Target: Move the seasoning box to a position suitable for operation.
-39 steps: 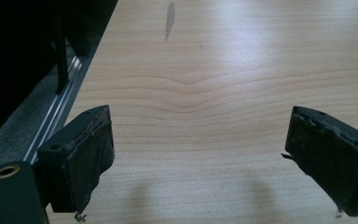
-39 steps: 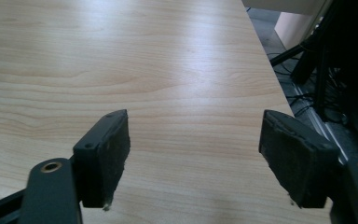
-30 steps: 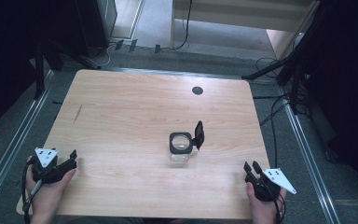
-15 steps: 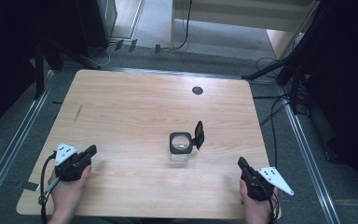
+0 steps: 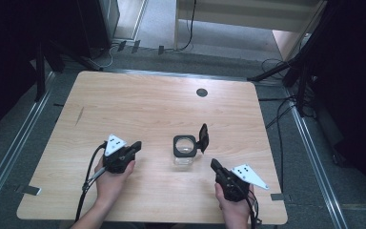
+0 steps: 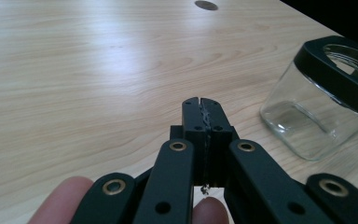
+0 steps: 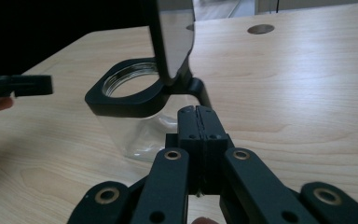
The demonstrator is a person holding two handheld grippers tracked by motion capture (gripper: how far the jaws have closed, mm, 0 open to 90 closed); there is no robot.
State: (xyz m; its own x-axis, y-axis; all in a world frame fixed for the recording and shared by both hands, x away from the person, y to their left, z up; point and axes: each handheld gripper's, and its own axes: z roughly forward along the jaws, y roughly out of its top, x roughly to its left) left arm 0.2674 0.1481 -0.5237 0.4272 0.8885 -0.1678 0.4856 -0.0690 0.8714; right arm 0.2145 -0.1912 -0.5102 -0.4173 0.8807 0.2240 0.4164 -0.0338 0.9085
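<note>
Now that both your hands have moved up from the bottom edge toward the middle, your left gripper [image 5: 129,149] and right gripper [image 5: 218,169] sit beside the glass jar [image 5: 185,150], jaws pressed closed and empty. Its lid [image 5: 203,137] stands open, so I think closing comes next.

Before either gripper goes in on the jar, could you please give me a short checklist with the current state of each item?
1. Glass jar upright on the table: ok.
2. Hinged lid flipped open, mouth exposed: ok.
3. Jar empty: ok, clear glass shows nothing inside in the left gripper view.
4. Left gripper open for a grasp: not ok, jaws closed together.
5. Right gripper open for a grasp: not ok, jaws closed together.
6. Both grippers apart from the jar: ok, one on each side, neither touching it.
</note>
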